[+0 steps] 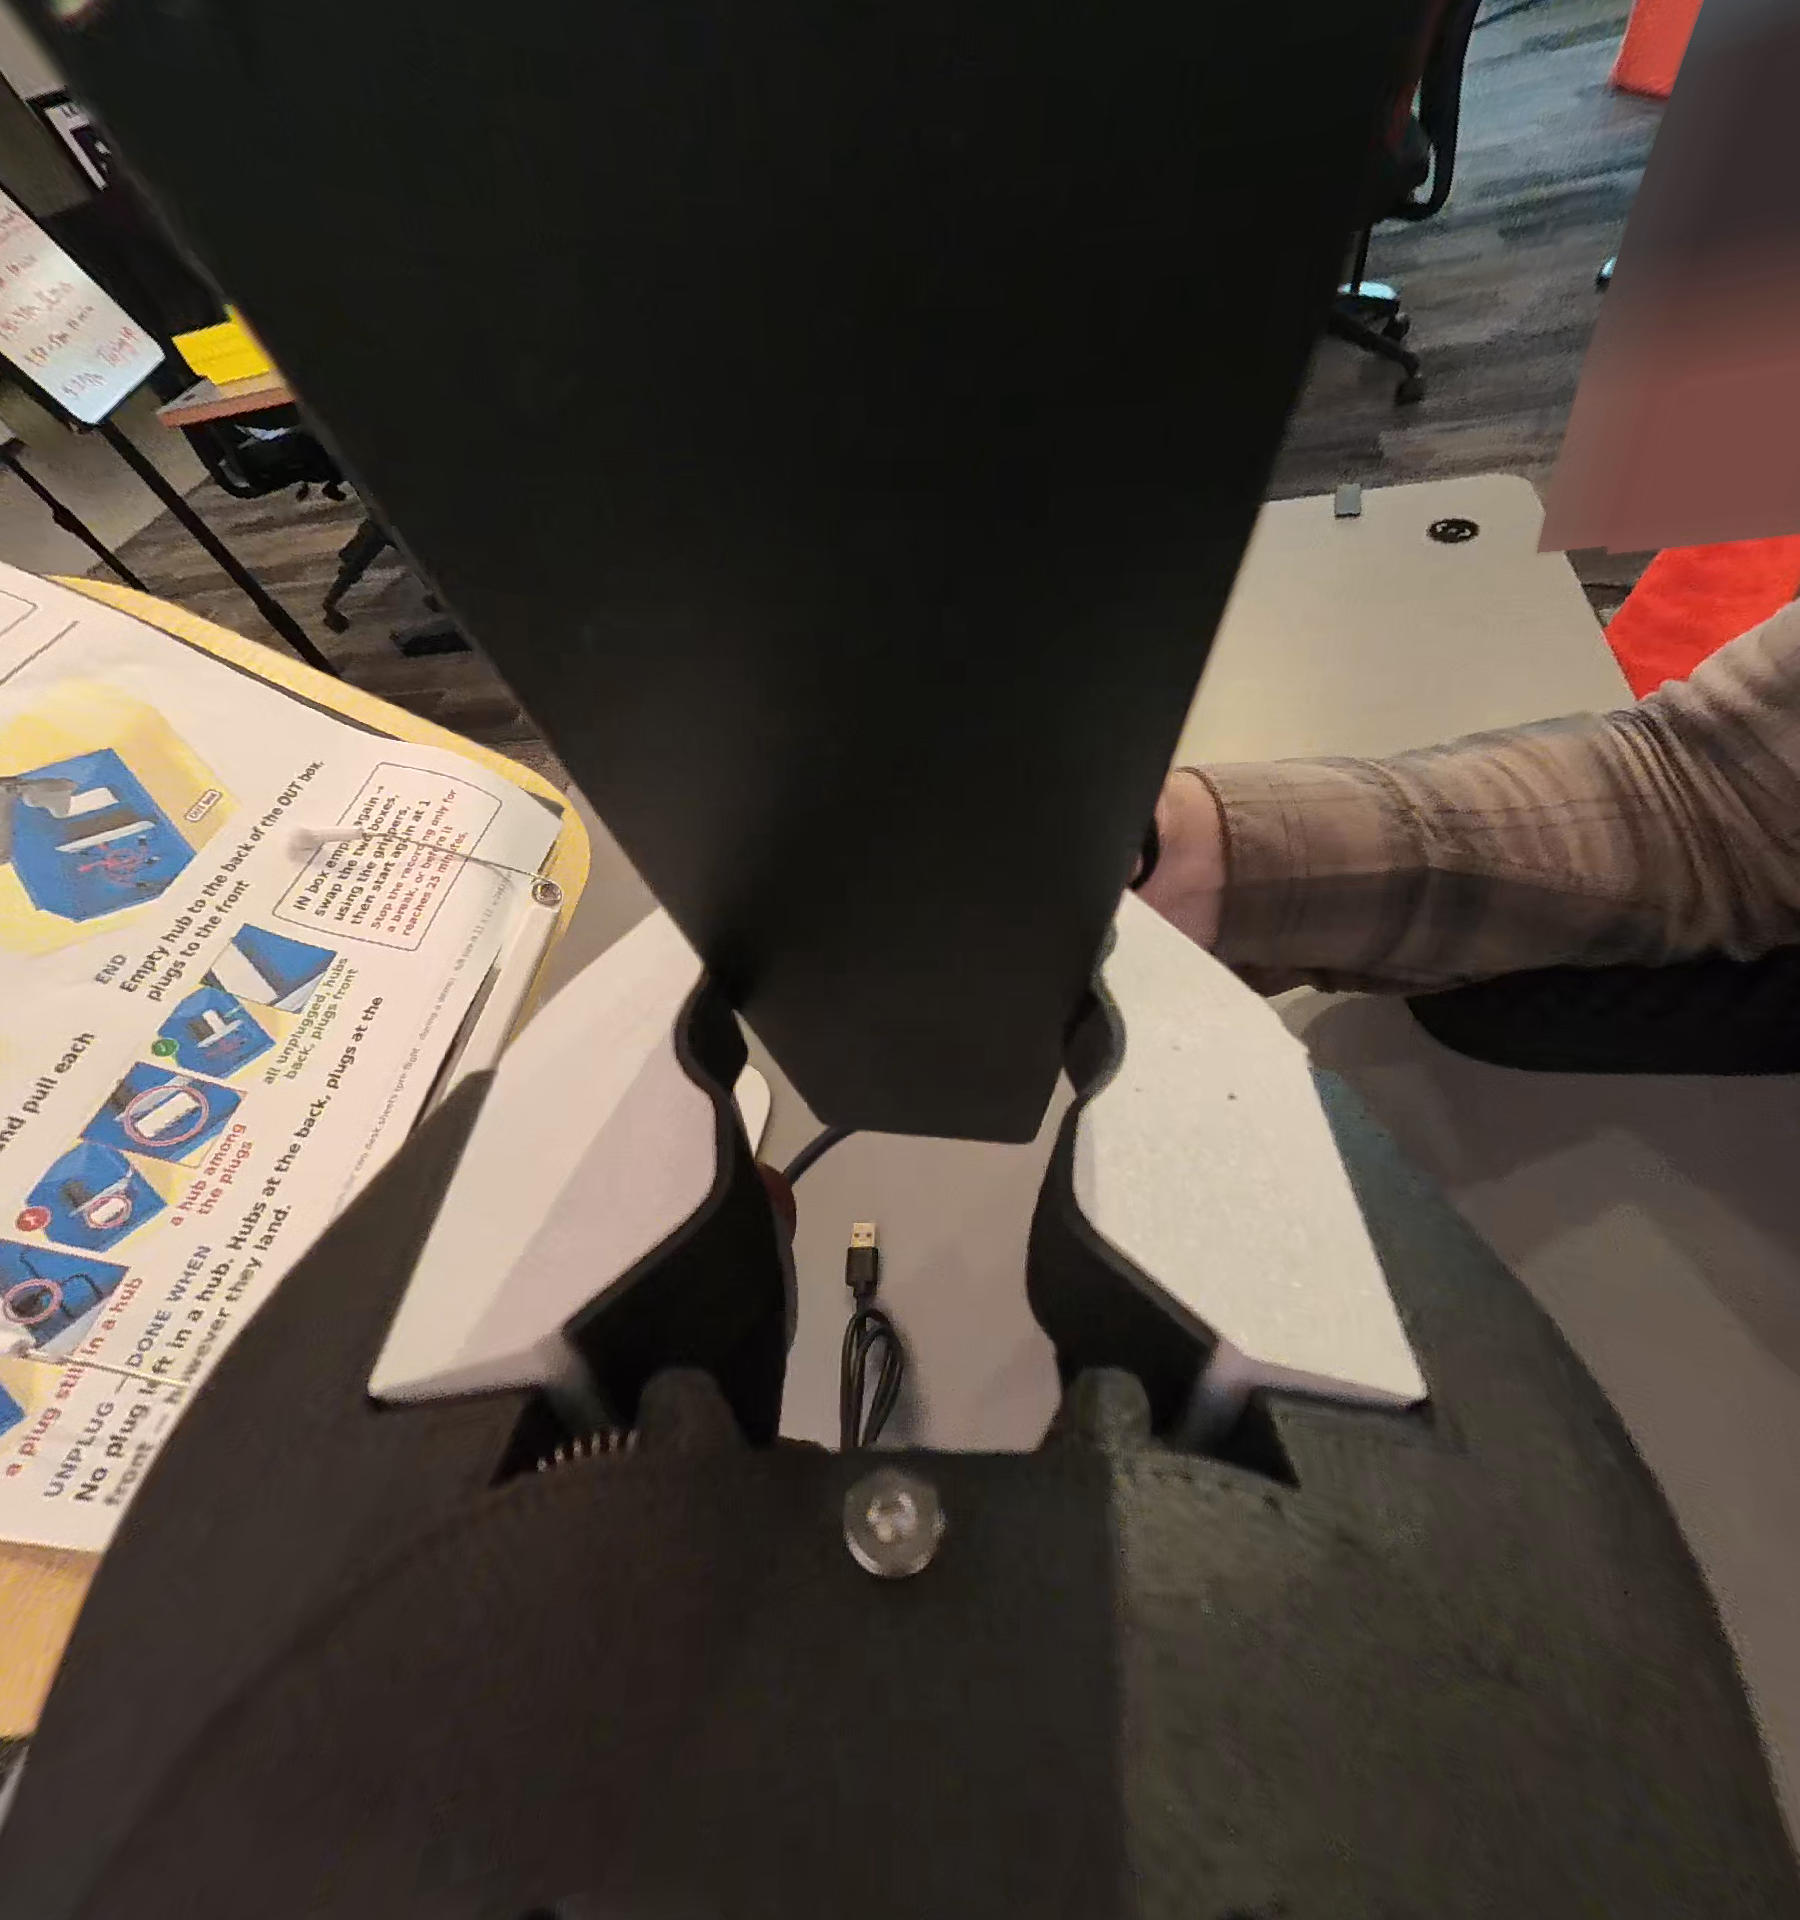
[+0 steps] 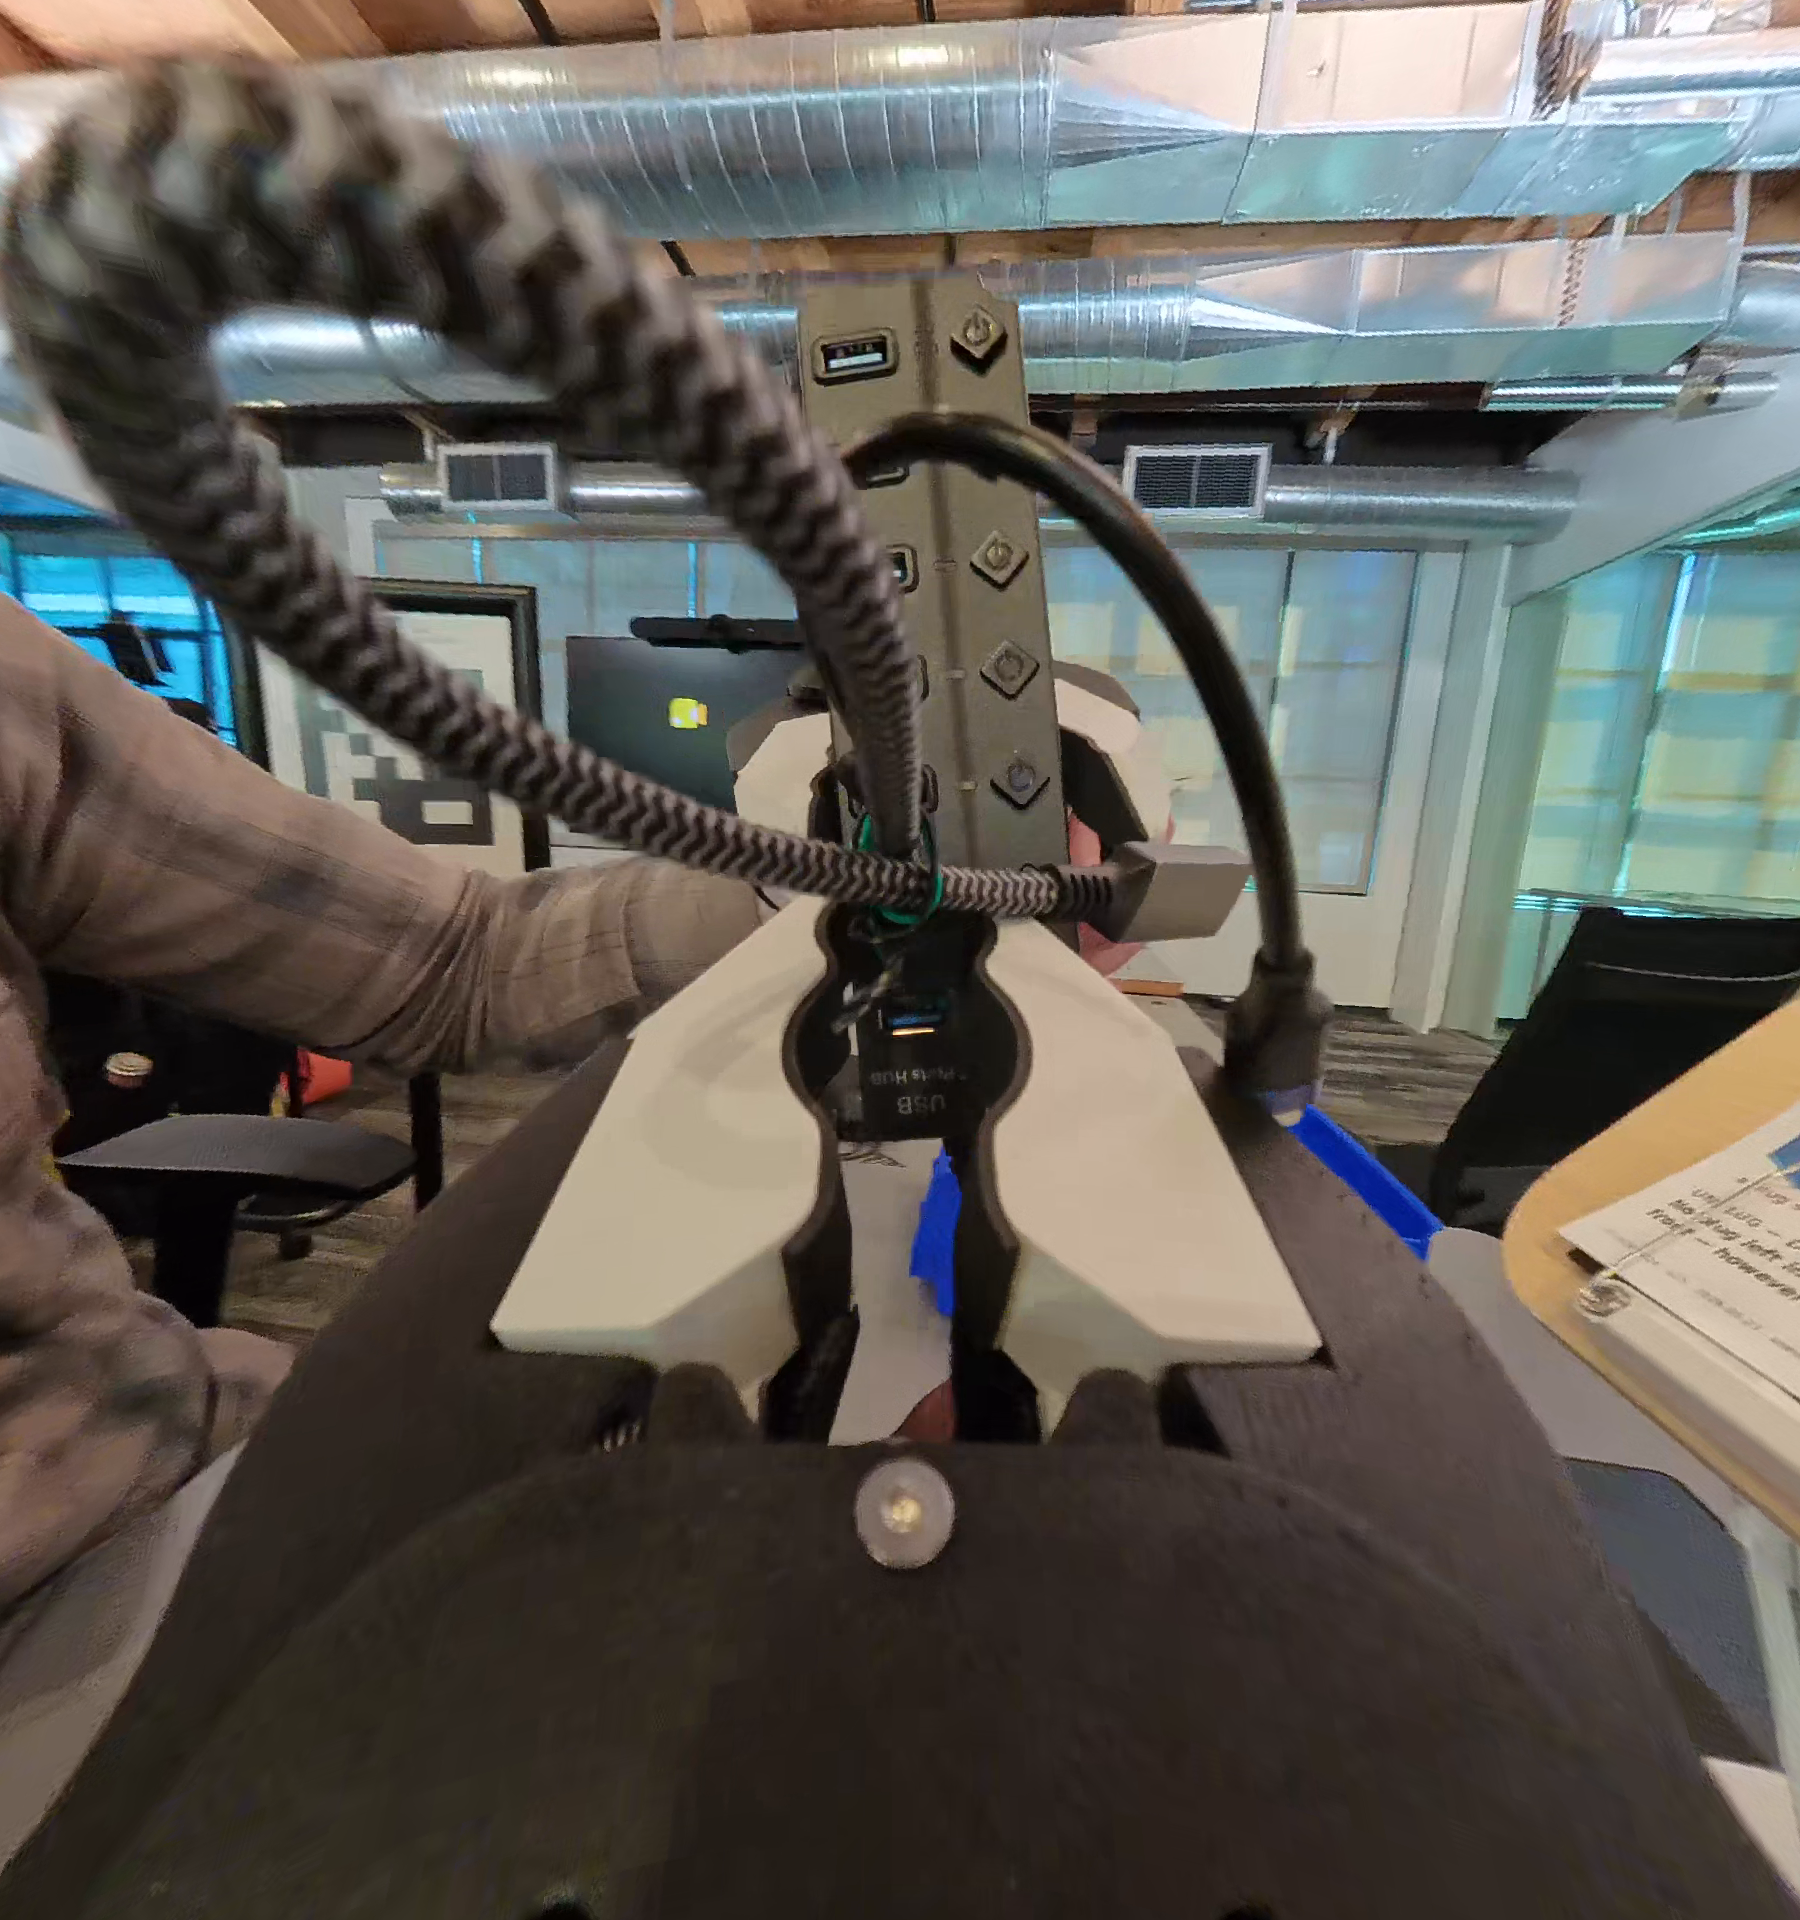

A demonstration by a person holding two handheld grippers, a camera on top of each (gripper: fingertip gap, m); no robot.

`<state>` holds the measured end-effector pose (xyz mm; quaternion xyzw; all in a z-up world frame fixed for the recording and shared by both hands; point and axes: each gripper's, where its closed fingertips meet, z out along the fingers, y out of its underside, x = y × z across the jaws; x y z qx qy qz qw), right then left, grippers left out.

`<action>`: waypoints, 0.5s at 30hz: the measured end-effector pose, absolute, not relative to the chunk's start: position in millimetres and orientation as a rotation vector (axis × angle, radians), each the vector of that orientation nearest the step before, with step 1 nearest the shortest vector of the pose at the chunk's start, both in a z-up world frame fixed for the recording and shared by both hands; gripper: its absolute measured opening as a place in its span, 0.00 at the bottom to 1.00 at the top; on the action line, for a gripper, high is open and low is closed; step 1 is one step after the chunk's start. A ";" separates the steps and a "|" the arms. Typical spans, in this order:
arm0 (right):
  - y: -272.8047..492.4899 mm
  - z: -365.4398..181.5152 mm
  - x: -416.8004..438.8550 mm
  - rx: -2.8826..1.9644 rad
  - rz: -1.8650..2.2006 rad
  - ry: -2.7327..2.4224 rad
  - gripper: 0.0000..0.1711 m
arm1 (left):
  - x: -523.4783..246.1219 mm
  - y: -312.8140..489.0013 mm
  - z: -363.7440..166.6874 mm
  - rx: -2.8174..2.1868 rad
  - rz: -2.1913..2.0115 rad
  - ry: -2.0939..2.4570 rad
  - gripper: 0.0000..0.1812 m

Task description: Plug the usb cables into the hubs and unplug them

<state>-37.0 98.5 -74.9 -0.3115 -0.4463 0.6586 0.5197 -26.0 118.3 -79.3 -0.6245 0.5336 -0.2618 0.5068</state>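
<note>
In the left wrist view, an instruction sheet [image 1: 200,1039] with blue-and-yellow pictures lies at the far left on a tan board [image 1: 563,831], both resting at the edge of the grey table [image 1: 1395,644]. Right of it, in the middle, the left gripper [image 1: 901,1049] pinches the lower end of a long black hub [image 1: 750,520], whose dark underside rises toward the camera and fills the centre of the view; the white fingers [image 1: 584,1174] press in on it from both sides. Below the hub's end, between the fingers, a black USB cable [image 1: 867,1309] lies loose on the table, its metal plug pointing away from the camera and its cord looped behind it. To the right, a person's sleeve [image 1: 1519,831] in grey plaid reaches across the table. In the right wrist view, that same sleeve [image 2: 252,883] enters from the left. At the centre, the right gripper [image 2: 906,1039] is closed on the near end of the hub [image 2: 937,582], which stands upright and shows a row of ports and buttons. A braided black-and-white cable [image 2: 356,312] loops up and over at left, and a smooth black cable [image 2: 1187,623] arcs down to the right from a port on the hub. Further right, a blue bin [image 2: 1374,1174] peeks out beside the board and sheet.
</note>
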 end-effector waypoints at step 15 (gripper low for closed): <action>98.2 -75.9 -37.3 -0.763 1.563 -1.087 0.07 | -31.8 117.0 -85.2 -1.500 -0.610 1.314 0.34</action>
